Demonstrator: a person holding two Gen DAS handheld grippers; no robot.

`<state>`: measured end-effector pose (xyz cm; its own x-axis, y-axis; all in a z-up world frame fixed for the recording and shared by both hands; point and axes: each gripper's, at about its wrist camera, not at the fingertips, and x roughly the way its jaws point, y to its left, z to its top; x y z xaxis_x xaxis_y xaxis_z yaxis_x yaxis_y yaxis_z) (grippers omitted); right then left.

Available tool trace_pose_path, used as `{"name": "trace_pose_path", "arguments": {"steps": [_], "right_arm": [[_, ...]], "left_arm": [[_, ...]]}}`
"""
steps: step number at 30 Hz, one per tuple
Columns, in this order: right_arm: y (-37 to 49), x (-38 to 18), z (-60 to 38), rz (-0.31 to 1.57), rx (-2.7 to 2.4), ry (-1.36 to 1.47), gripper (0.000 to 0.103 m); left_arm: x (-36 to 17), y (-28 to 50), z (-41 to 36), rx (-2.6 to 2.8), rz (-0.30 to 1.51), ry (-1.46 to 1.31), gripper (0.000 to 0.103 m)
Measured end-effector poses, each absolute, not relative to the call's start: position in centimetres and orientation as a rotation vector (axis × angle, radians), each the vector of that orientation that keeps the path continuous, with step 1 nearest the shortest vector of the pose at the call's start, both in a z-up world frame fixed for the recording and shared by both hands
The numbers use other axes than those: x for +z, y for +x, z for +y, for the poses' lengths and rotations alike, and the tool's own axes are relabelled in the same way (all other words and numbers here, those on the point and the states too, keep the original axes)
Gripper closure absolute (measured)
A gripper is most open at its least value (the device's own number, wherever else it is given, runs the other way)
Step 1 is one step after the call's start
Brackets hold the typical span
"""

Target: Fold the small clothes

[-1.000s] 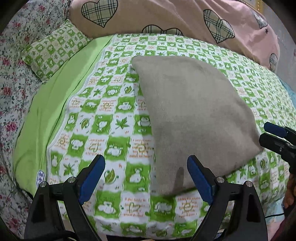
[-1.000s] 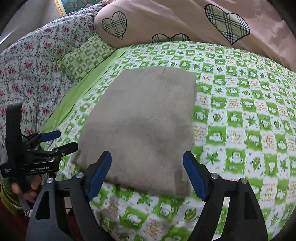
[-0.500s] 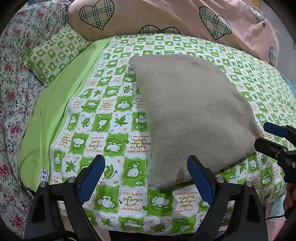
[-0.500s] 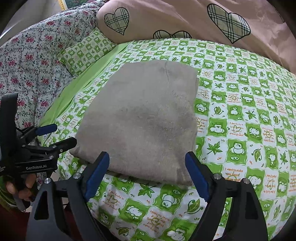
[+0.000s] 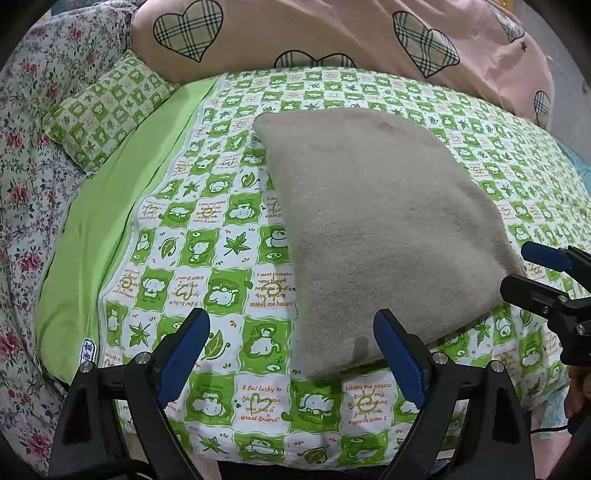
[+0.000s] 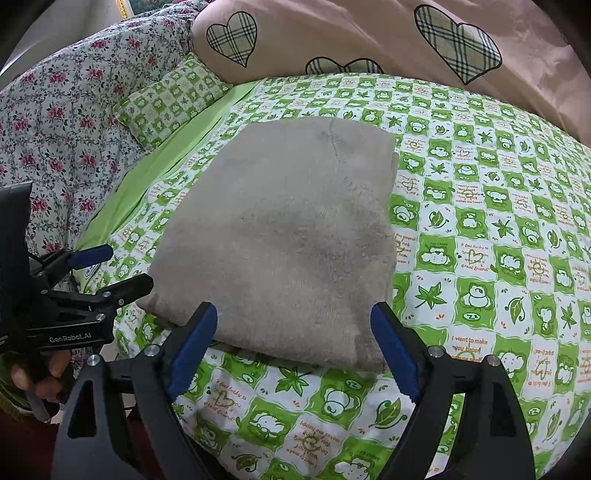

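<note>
A grey cloth (image 5: pixel 369 221) lies folded into a thick rectangle on the green-and-white checked sheet (image 5: pixel 207 258). My left gripper (image 5: pixel 290 332) hovers open just before the cloth's near left corner, nothing between its blue pads. In the same view my right gripper (image 5: pixel 517 269) hangs open at the cloth's right corner. The right wrist view shows the cloth (image 6: pixel 288 229) from the other side, with my right gripper (image 6: pixel 293 321) open above its near edge and not touching it. The left gripper (image 6: pixel 129 266) stands open by the cloth's left corner there.
A small checked pillow (image 5: pixel 107 110) sits at the back left beside a plain green strip. A pink duvet with plaid hearts (image 5: pixel 332 29) lies along the back, a floral cover (image 5: pixel 26 184) at the left. A person's hand (image 6: pixel 40 373) holds the left gripper's handle.
The right gripper's jaws stand a touch wider than before. The cloth and both hands have stayed where they were.
</note>
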<state>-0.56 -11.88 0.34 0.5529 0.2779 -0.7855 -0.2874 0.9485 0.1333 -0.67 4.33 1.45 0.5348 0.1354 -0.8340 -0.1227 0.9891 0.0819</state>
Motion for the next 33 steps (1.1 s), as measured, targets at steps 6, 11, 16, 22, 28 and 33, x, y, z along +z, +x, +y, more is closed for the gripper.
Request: {"name": "trace_pose_path", "arguments": {"steps": [6,11,16,22,28,33], "right_arm": [[-0.4,0.3,-11.7,0.932,0.338,-0.014,0.017],[-0.2,0.5,-11.4,0.930,0.345,-0.019,0.017],[0.2,0.7,-11.0,0.929,0.353,-0.034,0.017],[0.6,0.7,-10.7,0.930,0.361,-0.046,0.017],[0.7,0.7,-10.7,0.933,0.360,-0.047,0.017],[0.8,0.8,-10.7,0.933,0.362,-0.046,0.016]], "left_arm": [[1.5,-0.6,4.4,0.153,0.996,0.010,0.012],[1.5,-0.6,4.4,0.150,0.995,0.007,0.012],[1.6,-0.4,4.4,0.147,0.995,0.008,0.012],[1.8,-0.2,4.4,0.143,0.992,0.007,0.012],[1.8,-0.1,4.4,0.141,0.991,0.005,0.012],[1.8,0.0,4.4,0.139,0.991,0.005,0.012]]}}
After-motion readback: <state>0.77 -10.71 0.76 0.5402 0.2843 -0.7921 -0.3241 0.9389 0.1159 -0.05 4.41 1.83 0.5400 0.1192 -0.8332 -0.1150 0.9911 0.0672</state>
